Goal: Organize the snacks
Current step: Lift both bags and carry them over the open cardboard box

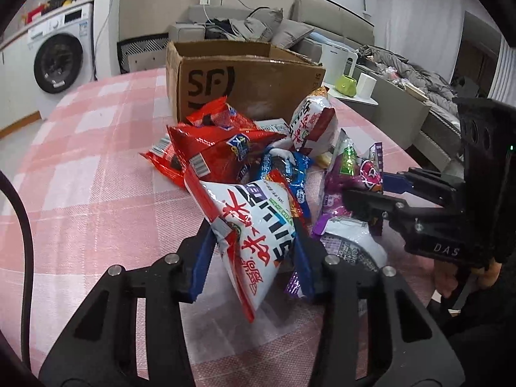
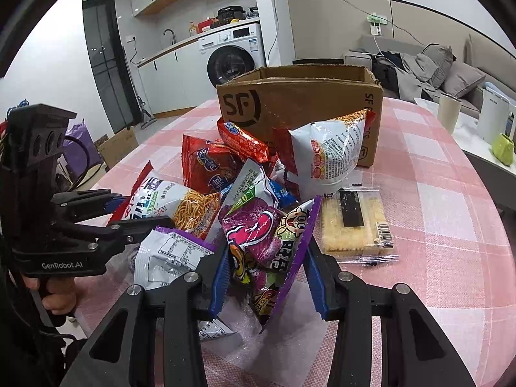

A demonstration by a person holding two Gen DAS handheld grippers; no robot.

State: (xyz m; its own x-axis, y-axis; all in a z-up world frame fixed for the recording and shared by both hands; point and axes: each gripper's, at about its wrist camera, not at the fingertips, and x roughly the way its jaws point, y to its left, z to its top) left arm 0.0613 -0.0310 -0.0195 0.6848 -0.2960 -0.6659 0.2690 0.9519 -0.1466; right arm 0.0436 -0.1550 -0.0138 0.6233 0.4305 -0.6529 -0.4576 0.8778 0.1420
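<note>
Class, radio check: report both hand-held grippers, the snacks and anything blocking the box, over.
Left hand-held gripper shut on white-and-red snack bag. Right hand-held gripper shut on purple snack bag. Cardboard box open behind the pile; loose bags lie between.

Cardboard box [image 2: 300, 103]: "SF" logo on the front face. Left gripper [image 2: 129, 213], before the box: "GenRobot.AI". Right gripper [image 1: 364, 190]: "DAS" on its body.

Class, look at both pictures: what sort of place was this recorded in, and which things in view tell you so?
Most likely a small flat with an open living and kitchen area. A washing machine stands under a counter with a sink tap, a grey sofa lines the wall, and the table wears a pink checked cloth.
</note>
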